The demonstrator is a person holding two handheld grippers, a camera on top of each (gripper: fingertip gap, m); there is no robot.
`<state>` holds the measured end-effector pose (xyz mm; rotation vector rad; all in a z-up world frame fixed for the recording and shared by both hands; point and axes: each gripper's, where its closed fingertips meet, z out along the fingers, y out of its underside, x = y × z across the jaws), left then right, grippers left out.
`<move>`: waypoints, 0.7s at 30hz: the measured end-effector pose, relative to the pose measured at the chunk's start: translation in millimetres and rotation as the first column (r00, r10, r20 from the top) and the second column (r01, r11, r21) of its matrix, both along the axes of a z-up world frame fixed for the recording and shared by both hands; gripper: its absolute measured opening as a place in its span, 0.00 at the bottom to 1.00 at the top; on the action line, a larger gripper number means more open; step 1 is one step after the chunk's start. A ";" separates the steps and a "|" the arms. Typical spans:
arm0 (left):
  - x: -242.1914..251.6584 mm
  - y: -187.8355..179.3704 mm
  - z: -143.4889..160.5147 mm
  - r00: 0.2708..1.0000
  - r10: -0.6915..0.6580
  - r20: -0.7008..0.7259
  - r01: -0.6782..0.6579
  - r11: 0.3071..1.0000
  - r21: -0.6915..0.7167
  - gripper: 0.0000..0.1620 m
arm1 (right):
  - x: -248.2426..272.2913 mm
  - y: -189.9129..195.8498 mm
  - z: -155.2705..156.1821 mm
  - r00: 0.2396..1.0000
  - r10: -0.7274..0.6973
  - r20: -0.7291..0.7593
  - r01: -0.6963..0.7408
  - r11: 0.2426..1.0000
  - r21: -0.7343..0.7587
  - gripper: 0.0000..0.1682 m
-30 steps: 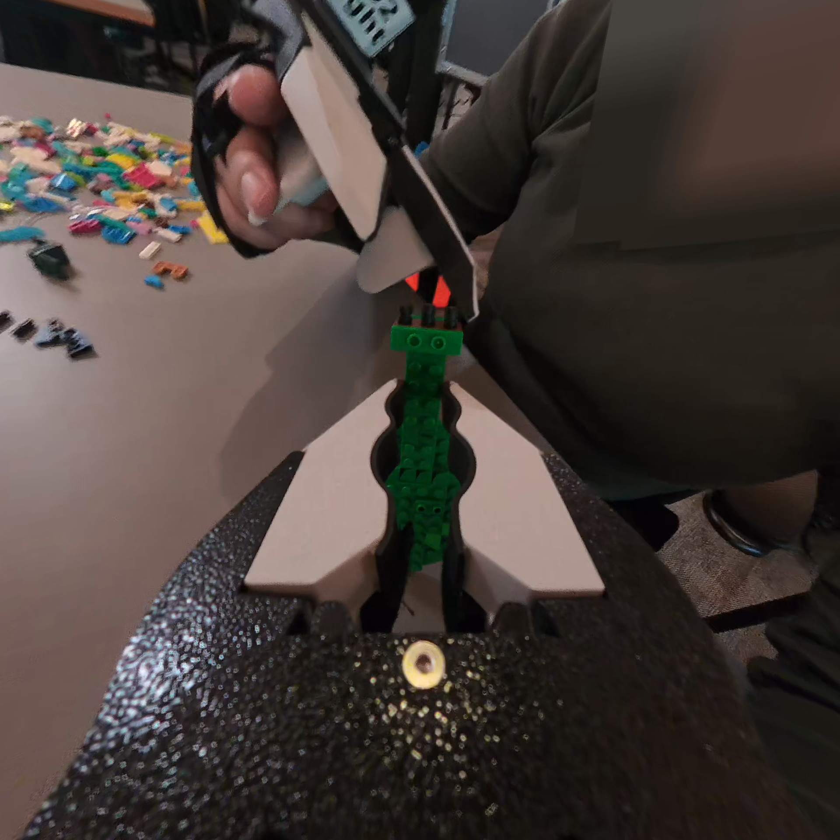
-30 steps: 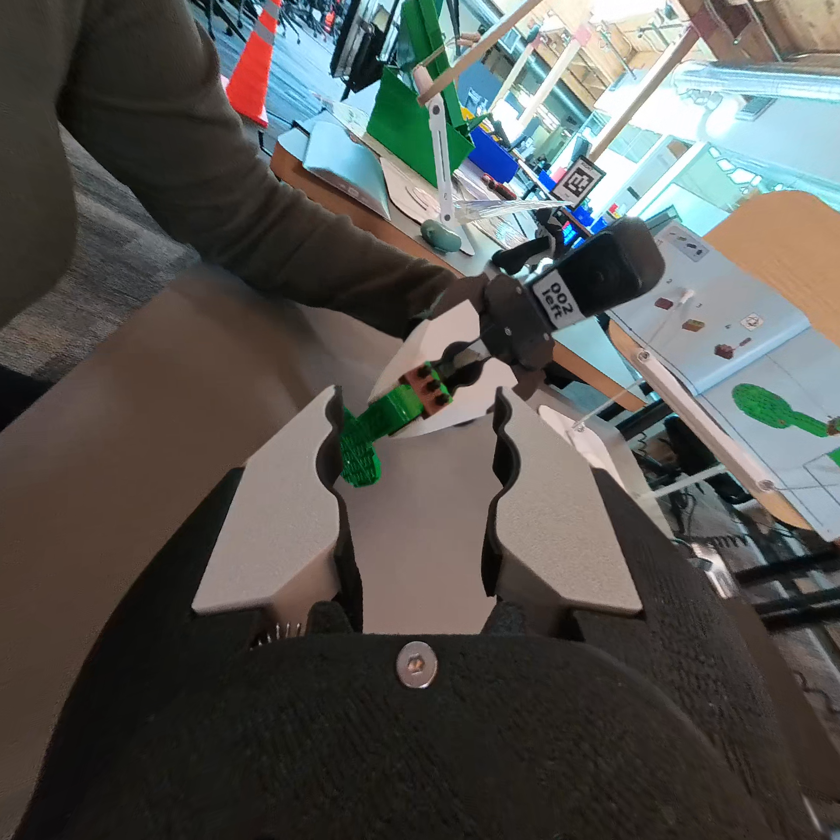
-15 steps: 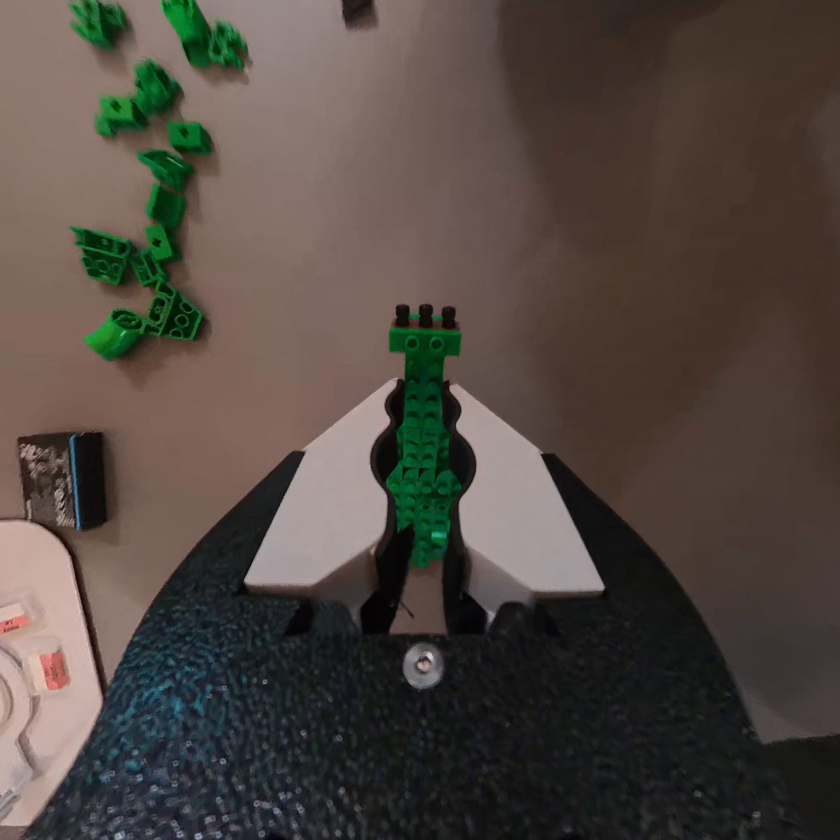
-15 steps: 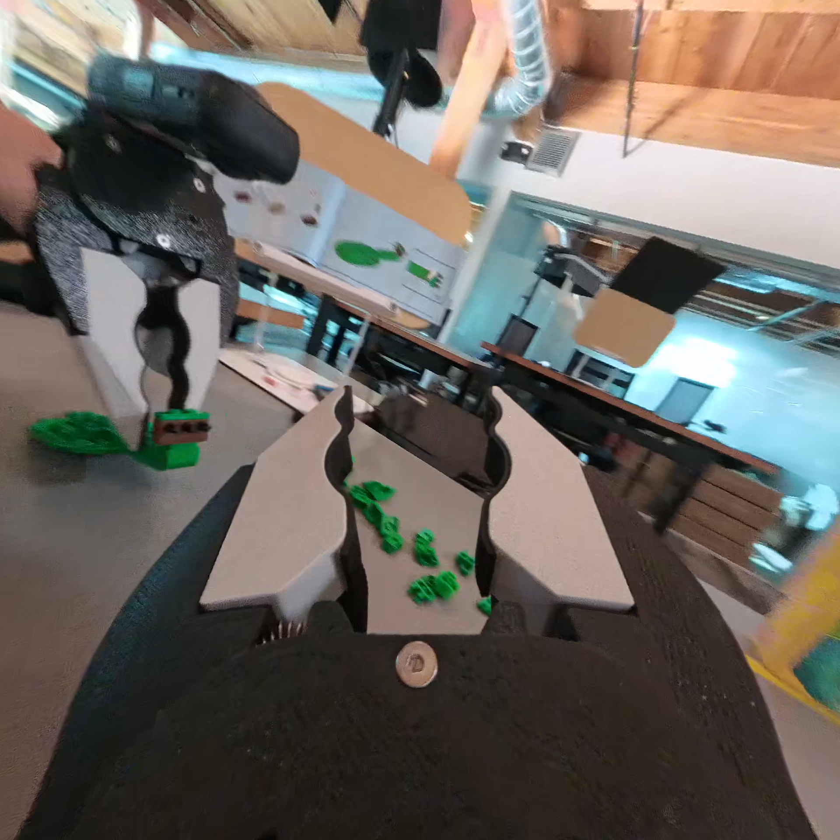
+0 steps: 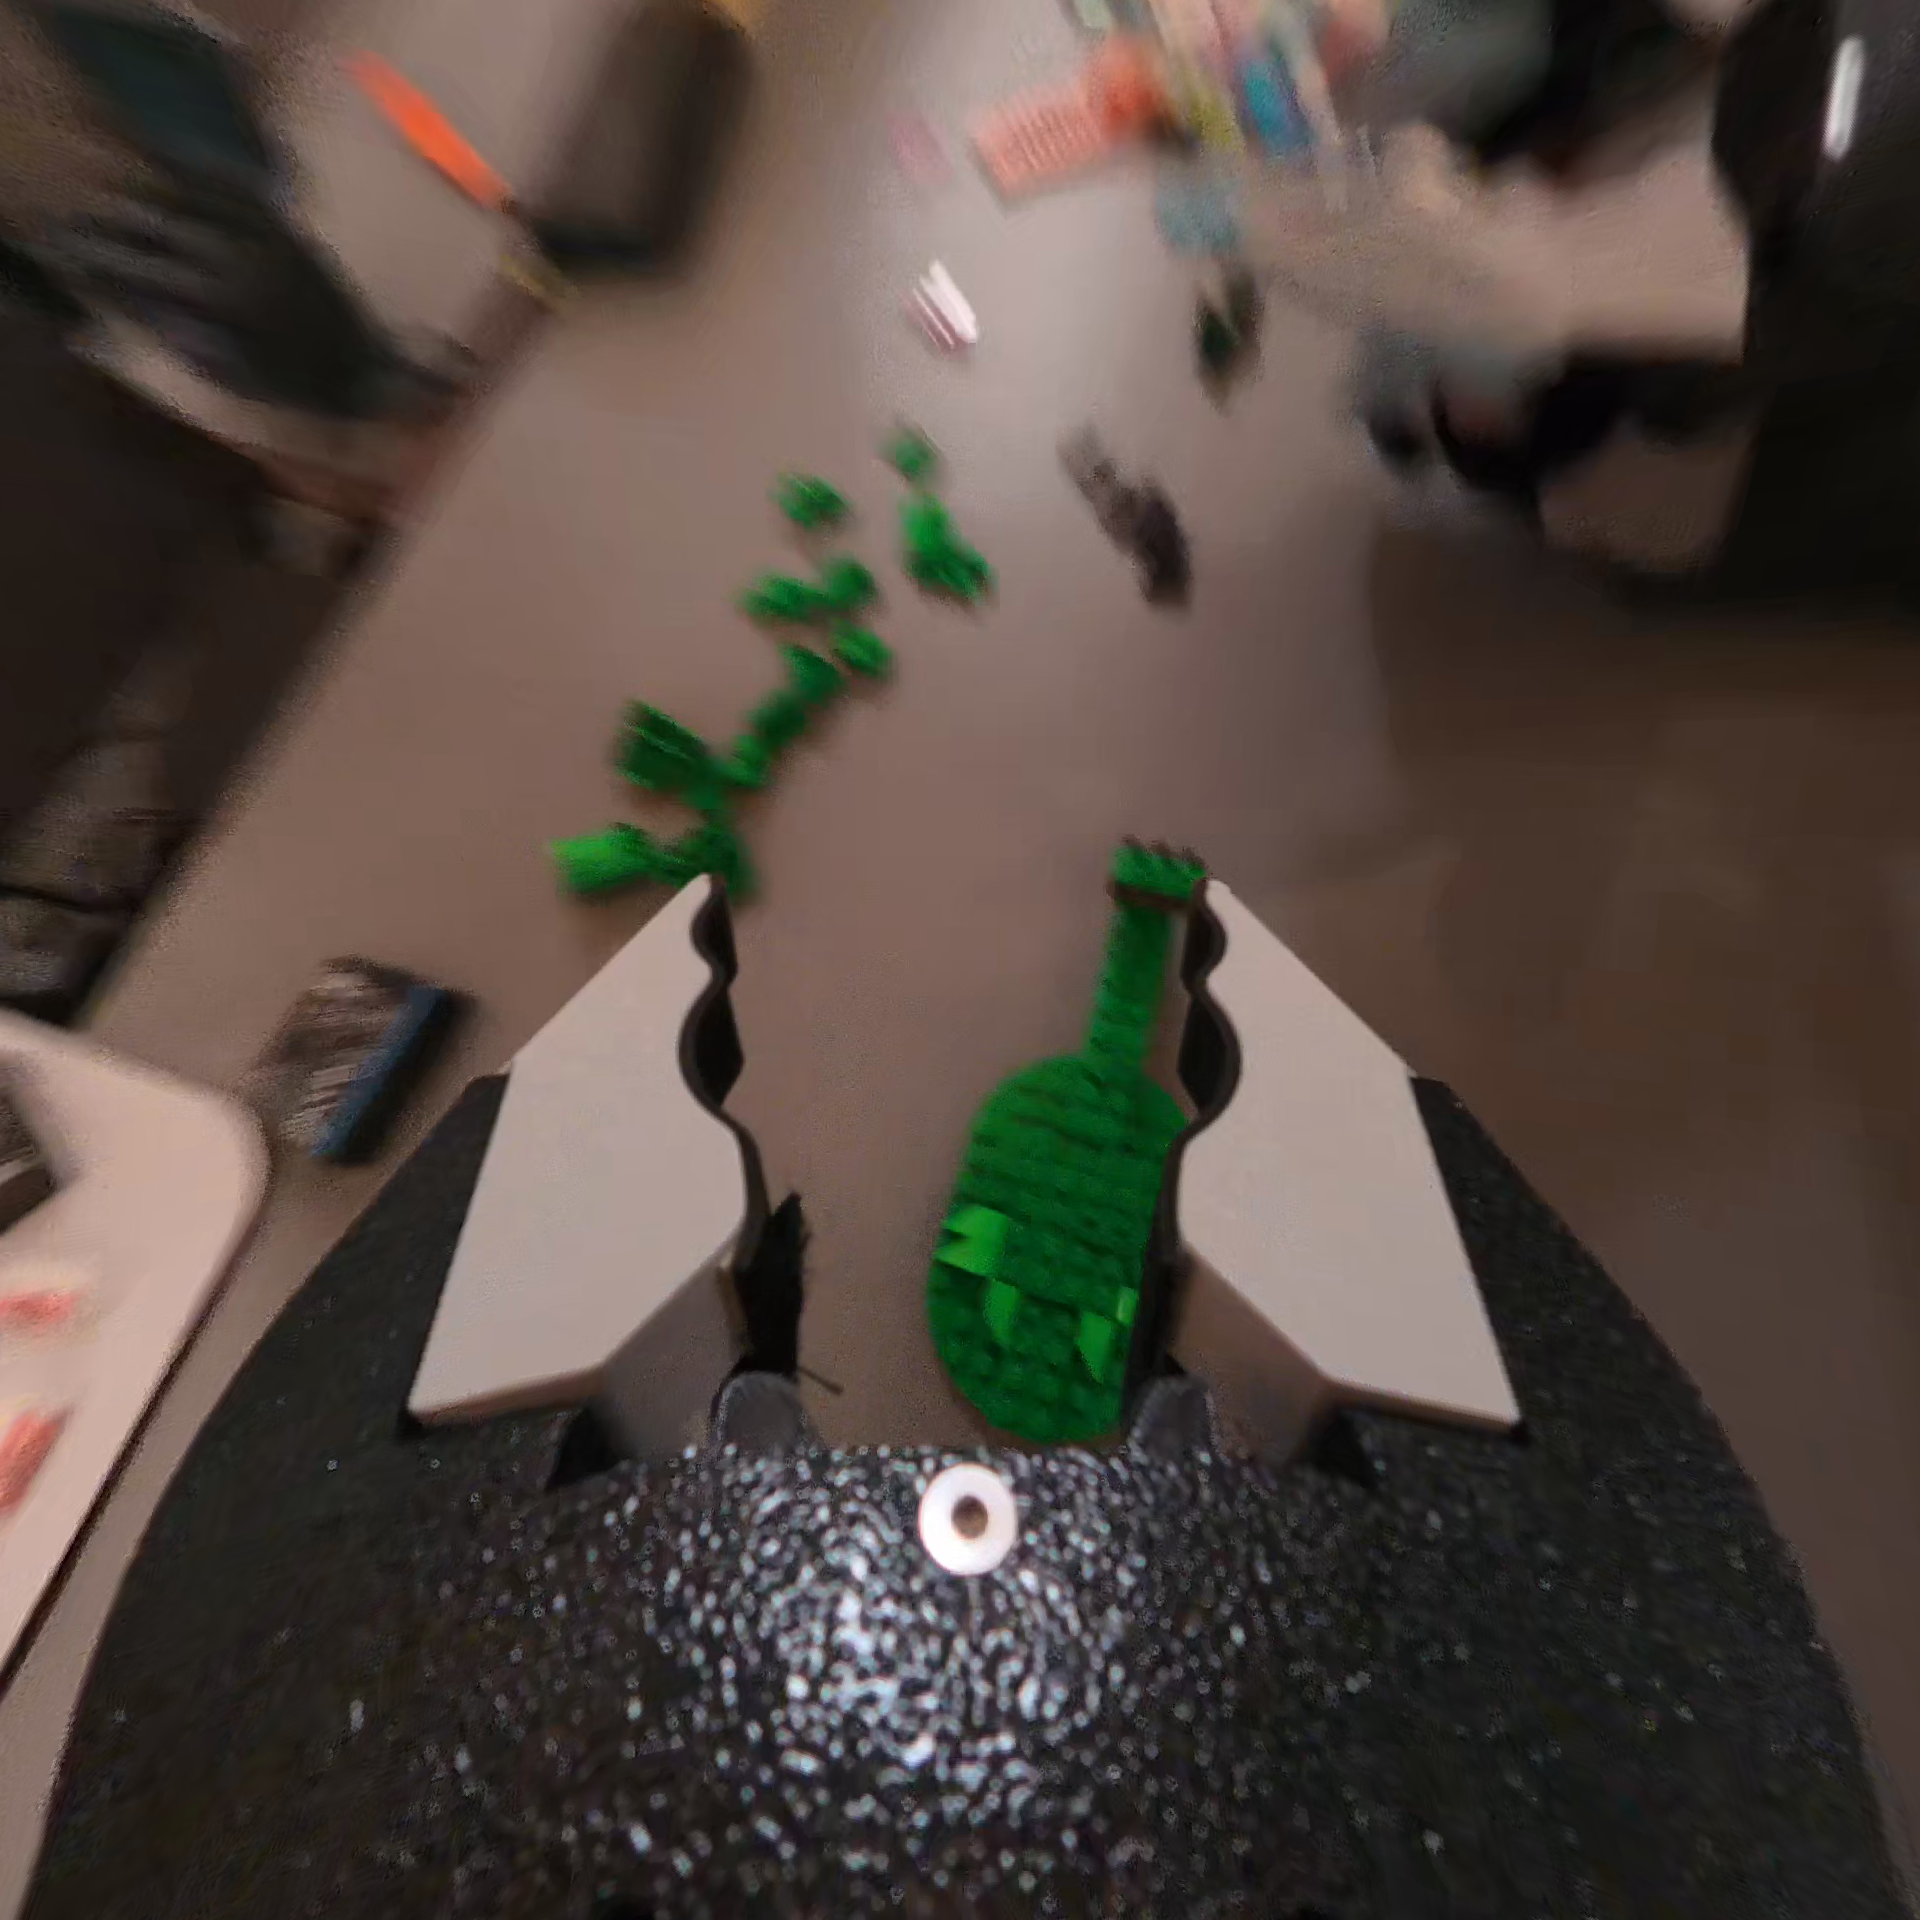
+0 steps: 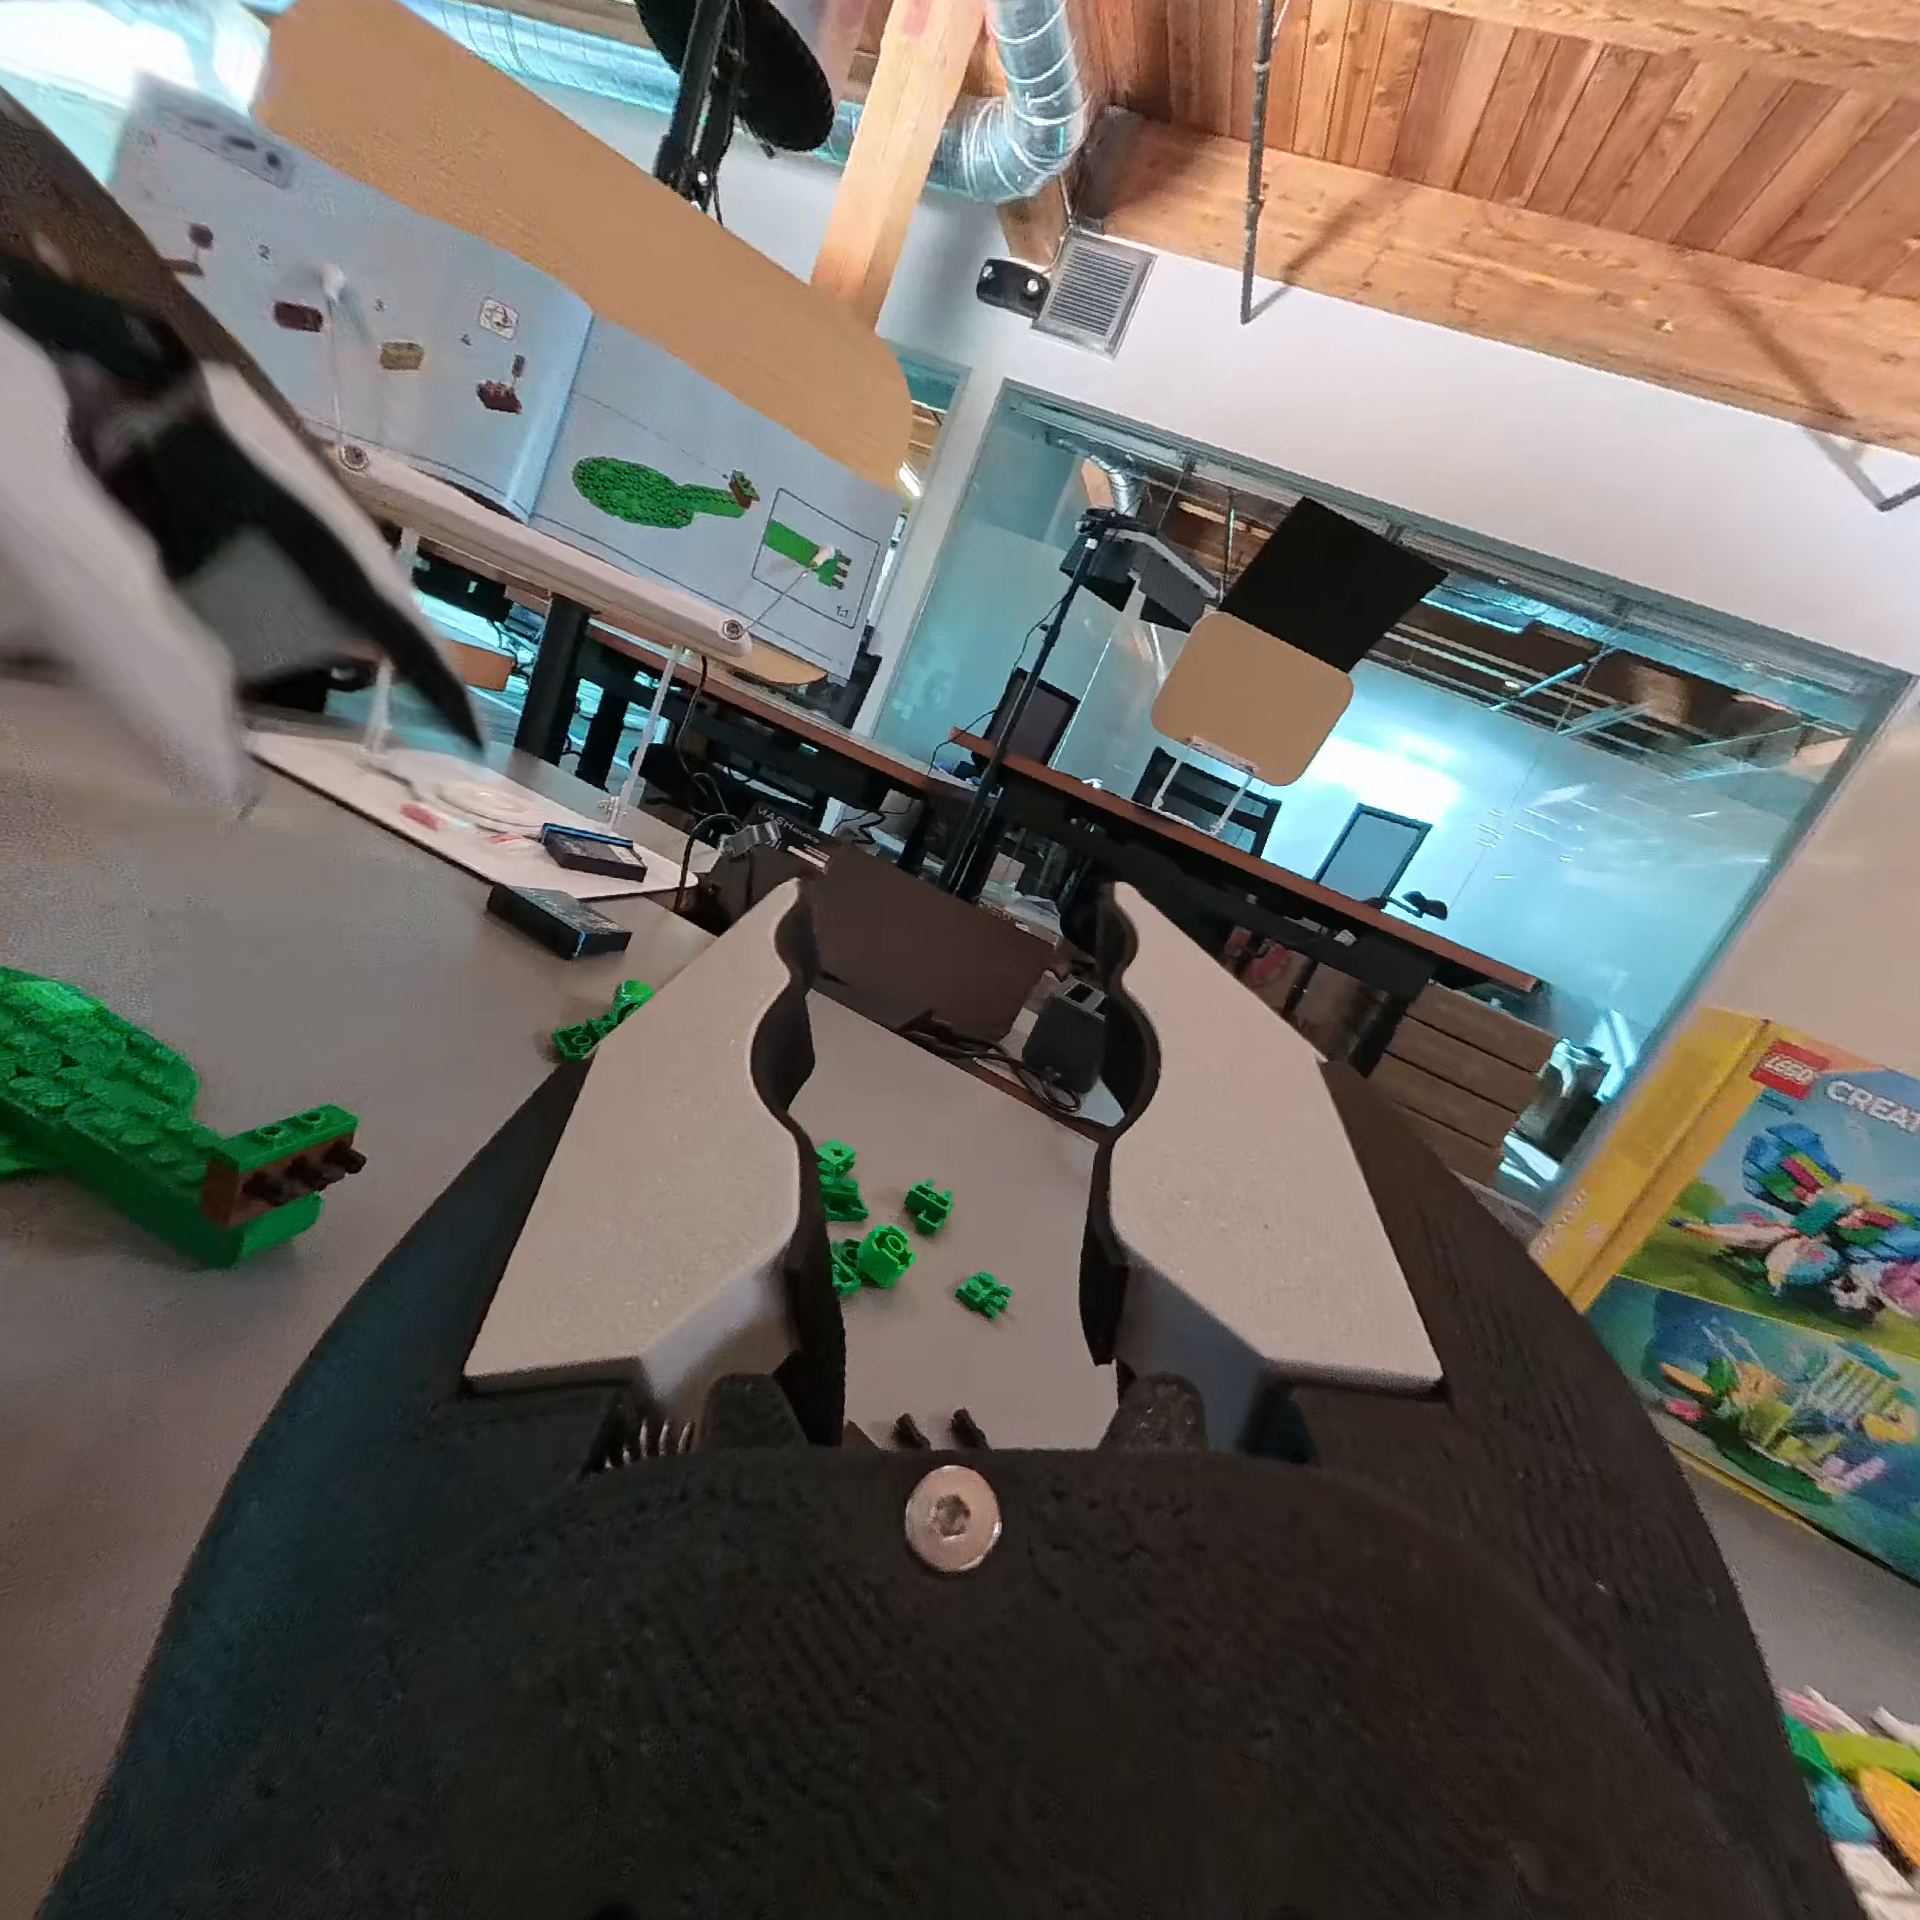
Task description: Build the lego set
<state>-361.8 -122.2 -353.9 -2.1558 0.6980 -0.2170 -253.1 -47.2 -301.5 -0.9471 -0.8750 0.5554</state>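
In the left wrist view, which is blurred, the left gripper (image 5: 956,1039) fills the lower half of the frame with its jaws spread wide and nothing held between them. The green lego build (image 5: 1070,1195), a rounded leaf shape with a narrow stem, lies flat on the grey table (image 5: 1558,1039) in the gap, close against the finger on the right of the frame; whether it touches that finger cannot be told. Loose green pieces (image 5: 769,707) trail up toward the centre, and a small dark block (image 5: 353,1060) sits at the left.

In the right wrist view, the right gripper (image 6: 956,1081) is low in the frame, jaws open and empty, with scattered green pieces (image 6: 894,1236) on the table seen between its fingers. The green lego build (image 6: 125,1112) rests on the table at the left edge, its brown-tipped stem pointing toward the centre. The left gripper (image 6: 208,561) appears blurred above it at upper left. An instruction sheet (image 6: 499,395) stands behind, and a lego box (image 6: 1766,1247) is at the right.
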 end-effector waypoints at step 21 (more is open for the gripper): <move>-148.5 -44.7 51.6 0.705 0.646 0.294 -0.561 0.254 0.788 0.19 | -87.8 19.1 4.1 0.998 -0.058 -0.011 0.058 0.998 0.040 0.00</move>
